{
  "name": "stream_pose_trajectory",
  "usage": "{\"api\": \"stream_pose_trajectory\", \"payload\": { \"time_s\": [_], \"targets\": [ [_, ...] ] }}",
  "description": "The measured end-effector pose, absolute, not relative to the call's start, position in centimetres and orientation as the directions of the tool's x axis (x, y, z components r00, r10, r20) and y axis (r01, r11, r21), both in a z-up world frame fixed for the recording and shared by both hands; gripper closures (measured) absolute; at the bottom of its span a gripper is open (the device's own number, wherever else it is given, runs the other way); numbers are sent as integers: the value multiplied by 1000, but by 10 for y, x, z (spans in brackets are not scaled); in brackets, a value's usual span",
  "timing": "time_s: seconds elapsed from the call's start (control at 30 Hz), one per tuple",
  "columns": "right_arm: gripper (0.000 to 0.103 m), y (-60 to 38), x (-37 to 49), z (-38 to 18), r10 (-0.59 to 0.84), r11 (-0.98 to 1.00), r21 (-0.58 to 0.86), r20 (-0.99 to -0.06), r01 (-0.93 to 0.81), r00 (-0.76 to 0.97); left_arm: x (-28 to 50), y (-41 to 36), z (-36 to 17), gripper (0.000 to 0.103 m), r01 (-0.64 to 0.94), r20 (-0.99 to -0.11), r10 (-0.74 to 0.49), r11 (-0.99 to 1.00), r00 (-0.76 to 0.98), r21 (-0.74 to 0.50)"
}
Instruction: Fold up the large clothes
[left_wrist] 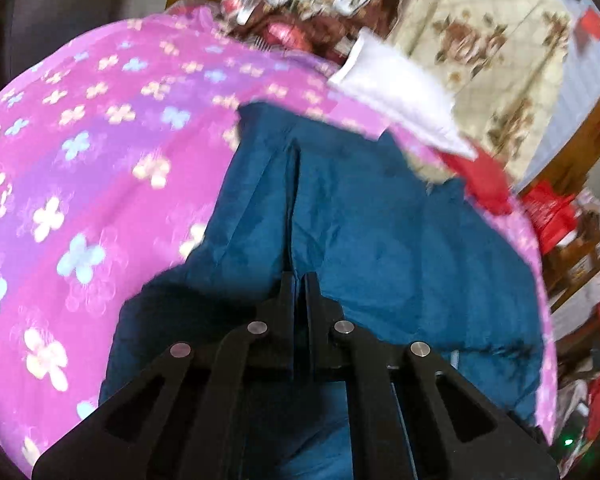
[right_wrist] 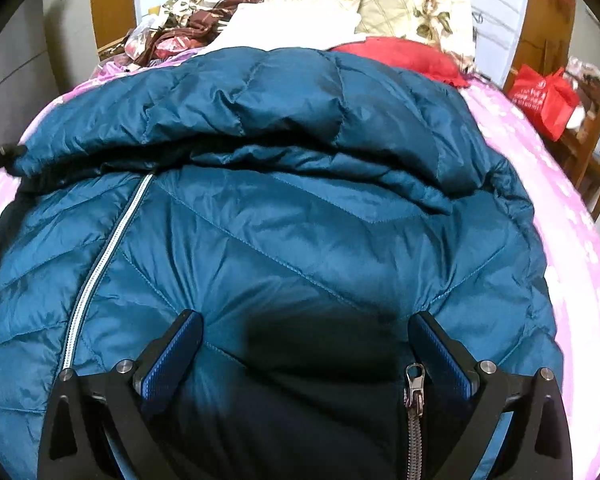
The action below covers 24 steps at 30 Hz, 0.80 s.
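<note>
A large teal quilted down jacket (right_wrist: 300, 220) lies on a bed with a pink flowered cover (left_wrist: 80, 140). In the left wrist view my left gripper (left_wrist: 299, 280) is shut on a raised fold of the jacket (left_wrist: 380, 240), pinching the cloth between its black fingers. In the right wrist view my right gripper (right_wrist: 306, 320) is open just above the jacket's front, its blue-padded fingers (right_wrist: 172, 360) spread wide. A white zipper line (right_wrist: 100, 272) runs down at left and a metal zipper pull (right_wrist: 415, 384) sits by the right finger.
A red garment (right_wrist: 400, 56) and a white cloth (left_wrist: 396, 96) lie beyond the jacket. Floral bedding (left_wrist: 480, 40) is piled at the head of the bed. A red bag (right_wrist: 540, 96) and cluttered shelves stand right of the bed's edge.
</note>
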State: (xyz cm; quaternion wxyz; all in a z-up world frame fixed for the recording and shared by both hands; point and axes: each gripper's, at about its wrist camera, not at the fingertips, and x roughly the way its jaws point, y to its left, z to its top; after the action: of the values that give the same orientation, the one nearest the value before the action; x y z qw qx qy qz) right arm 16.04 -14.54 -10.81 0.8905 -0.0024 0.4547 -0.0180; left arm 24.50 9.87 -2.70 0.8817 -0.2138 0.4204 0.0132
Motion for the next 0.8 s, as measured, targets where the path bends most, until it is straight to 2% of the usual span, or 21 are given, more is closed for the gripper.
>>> {"api": "stream_pose_trajectory", "payload": {
  "time_s": [0.07, 0.13, 0.2, 0.23, 0.33, 0.4, 0.43, 0.47, 0.57, 0.67, 0.8],
  "targets": [
    [0, -148, 159, -108, -14, 1000, -5, -812, 17, 584, 238, 105, -20, 99, -234, -732, -122, 902, 670, -364],
    [0, -153, 157, -103, 35, 999, 28, -815, -21, 578, 229, 110, -1, 99, -270, -682, -14, 912, 731, -309],
    [8, -167, 152, -90, 100, 994, 107, -790, -24, 605, 225, 108, 16, 92, -271, -621, 47, 924, 783, -271],
    [14, -182, 149, -74, 123, 986, 167, -737, 2, 665, 229, 103, 18, 85, -244, -616, 33, 934, 787, -261],
    [14, -223, 158, -37, 69, 969, 226, -624, 96, 778, 252, 71, 11, 83, -92, -648, -72, 972, 758, -214],
    [22, -239, 174, -21, 57, 965, 242, -569, 100, 820, 261, 47, -4, 82, -48, -671, -54, 990, 740, -132],
    [32, -243, 184, -17, 49, 967, 233, -562, 102, 826, 266, 42, -11, 81, -46, -689, -40, 993, 723, -106],
    [35, -246, 199, -16, 54, 968, 230, -571, 96, 819, 271, 39, -22, 81, -57, -715, -16, 995, 699, -78],
    [35, -240, 241, -37, 229, 954, 295, -623, -47, 748, 276, 42, -41, 80, -73, -759, 8, 996, 651, -52],
    [34, -228, 265, -90, 218, 975, 201, -748, -99, 627, 277, 43, -49, 80, -98, -790, 40, 995, 612, -25],
    [35, -227, 272, -84, 204, 979, 181, -805, -97, 556, 273, 42, -51, 80, -110, -813, 77, 994, 577, 16]
  ]
}}
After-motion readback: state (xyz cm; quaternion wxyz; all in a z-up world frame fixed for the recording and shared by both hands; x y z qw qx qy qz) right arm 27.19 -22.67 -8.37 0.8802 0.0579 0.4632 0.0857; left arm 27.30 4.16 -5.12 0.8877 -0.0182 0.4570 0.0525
